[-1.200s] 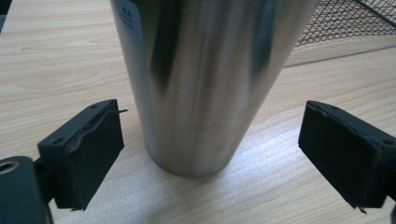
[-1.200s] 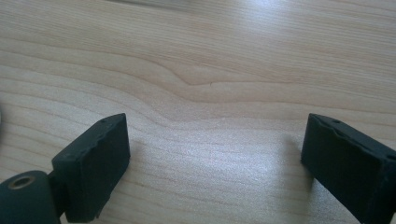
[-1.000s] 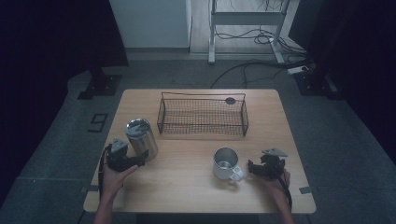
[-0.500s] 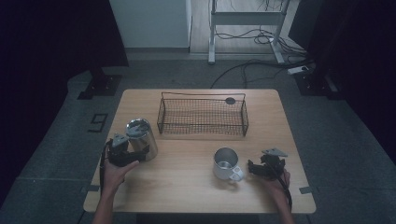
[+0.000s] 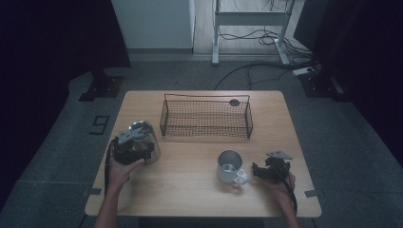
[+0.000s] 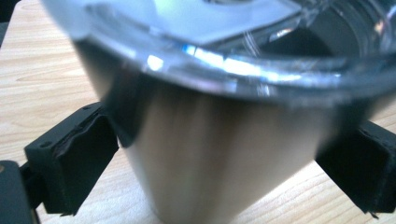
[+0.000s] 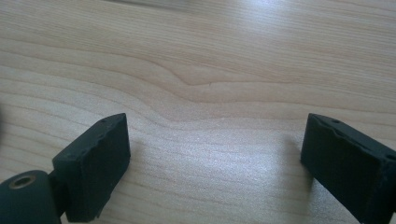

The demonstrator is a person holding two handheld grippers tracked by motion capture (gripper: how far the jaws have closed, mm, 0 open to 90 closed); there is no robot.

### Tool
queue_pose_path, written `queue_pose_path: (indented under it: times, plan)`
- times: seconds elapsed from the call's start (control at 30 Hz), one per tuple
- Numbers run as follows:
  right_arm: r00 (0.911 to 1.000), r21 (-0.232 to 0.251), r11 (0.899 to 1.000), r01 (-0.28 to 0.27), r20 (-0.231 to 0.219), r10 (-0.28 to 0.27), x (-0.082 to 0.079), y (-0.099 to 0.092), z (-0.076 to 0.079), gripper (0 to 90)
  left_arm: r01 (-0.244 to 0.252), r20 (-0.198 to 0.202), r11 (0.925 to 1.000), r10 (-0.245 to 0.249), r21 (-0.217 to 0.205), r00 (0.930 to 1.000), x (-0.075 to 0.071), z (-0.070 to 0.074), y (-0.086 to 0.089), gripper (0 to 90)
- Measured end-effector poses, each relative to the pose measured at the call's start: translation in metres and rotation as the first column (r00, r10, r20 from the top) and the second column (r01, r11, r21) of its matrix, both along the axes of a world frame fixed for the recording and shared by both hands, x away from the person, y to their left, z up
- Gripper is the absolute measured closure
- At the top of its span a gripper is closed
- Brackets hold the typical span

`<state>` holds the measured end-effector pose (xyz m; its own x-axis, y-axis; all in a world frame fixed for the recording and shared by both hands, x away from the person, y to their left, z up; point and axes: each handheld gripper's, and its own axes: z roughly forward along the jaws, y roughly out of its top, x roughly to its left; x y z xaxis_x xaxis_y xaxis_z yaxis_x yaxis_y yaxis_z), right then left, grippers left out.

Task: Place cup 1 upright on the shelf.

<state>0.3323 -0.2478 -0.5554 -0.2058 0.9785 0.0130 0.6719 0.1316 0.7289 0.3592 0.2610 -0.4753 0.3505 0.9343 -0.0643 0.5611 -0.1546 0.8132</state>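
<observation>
The left gripper point(image 5: 138, 148) straddles the steel tumbler point(image 5: 145, 142) near the table's left edge, one black jaw on each side of the tapered wall; its jaws have just been opening a little, and in the left gripper view the pads point(image 6: 77, 161) sit at the metal's flanks with the tumbler point(image 6: 210, 154) between them — whether they press or merely frame it, I cannot tell. The clear lid point(image 6: 224, 42) looms close over the camera there, so the hold sits low on the body, below the rim. The right gripper point(image 5: 256, 172) rests near the table's front-right corner with its jaws spread and nothing between them, only bare wood point(image 7: 201, 93) ahead of it; the steel mug point(image 5: 230, 166) stands just beside it, its handle turned toward that gripper. Beyond both, the wire basket point(image 5: 206, 118) lies along the table's far edge, apparently empty. The step in hand looks like taking or setting the tumbler, probably on its way to the basket. To do it well, the jaws should close squarely across the widest reachable part of the cone — a tapered, polished wall tends to slide downward out of a loose pinch. Lift straight up before travelling, and keep it upright over the basket rim.
</observation>
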Motion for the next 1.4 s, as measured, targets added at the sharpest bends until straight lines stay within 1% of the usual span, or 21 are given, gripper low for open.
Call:
queue_pose_path:
  times: [0.13,0.43,0.53,0.6,0.63,0.73,0.97,1.17,1.3,1.4]
  plan:
    - [1.0000,0.000,1.000,0.000,0.000,0.000,0.000,0.000,0.000,7.8,-0.004,0.001,0.9999,0.004,0.010,1.0000,0.004,0.000,-0.003,2.7]
    - [1.0000,0.000,1.000,0.000,0.000,0.000,0.000,0.000,0.000,7.8,0.000,0.023,1.0000,0.000,0.005,0.9997,0.012,-0.004,-0.005,1.2]
    - [1.0000,0.000,1.000,-0.001,0.001,0.001,0.000,0.000,0.000,7.8,-0.007,0.038,0.9999,0.007,0.015,0.9992,0.014,-0.006,-0.007,1.3]
    - [1.0000,0.000,1.000,0.000,0.000,0.000,0.000,0.000,0.000,7.8,-0.010,0.041,0.9997,0.009,0.020,0.9991,0.016,-0.007,-0.008,1.8]
    - [1.0000,0.000,1.000,0.000,0.000,0.000,0.000,0.000,0.000,7.8,-0.009,0.049,0.9996,0.007,0.027,0.9988,0.016,-0.007,-0.009,2.6]
    - [1.0000,0.000,1.000,0.000,0.000,0.000,0.000,0.000,0.000,7.8,-0.009,0.053,0.9994,0.007,0.034,0.9986,0.015,-0.007,-0.009,3.3]
    - [1.0000,0.001,1.000,0.001,0.000,-0.001,0.000,0.000,0.000,8.0,-0.008,0.047,0.9991,0.006,0.042,0.9989,0.015,-0.006,-0.010,4.0]
    - [1.0000,0.001,1.000,0.003,0.002,-0.003,0.000,0.000,0.000,8.2,0.001,0.037,0.9991,-0.002,0.043,0.9993,0.015,-0.004,-0.009,4.0]
    - [1.0000,0.002,1.000,0.004,0.002,-0.004,0.000,0.000,0.000,8.3,0.006,0.043,0.9992,-0.007,0.040,0.9990,0.013,-0.002,-0.010,4.0]
    - [1.0000,0.002,1.000,0.005,0.002,-0.005,0.000,0.000,0.000,8.5,0.005,0.055,0.9996,-0.007,0.028,0.9984,0.010,0.005,-0.011,4.0]
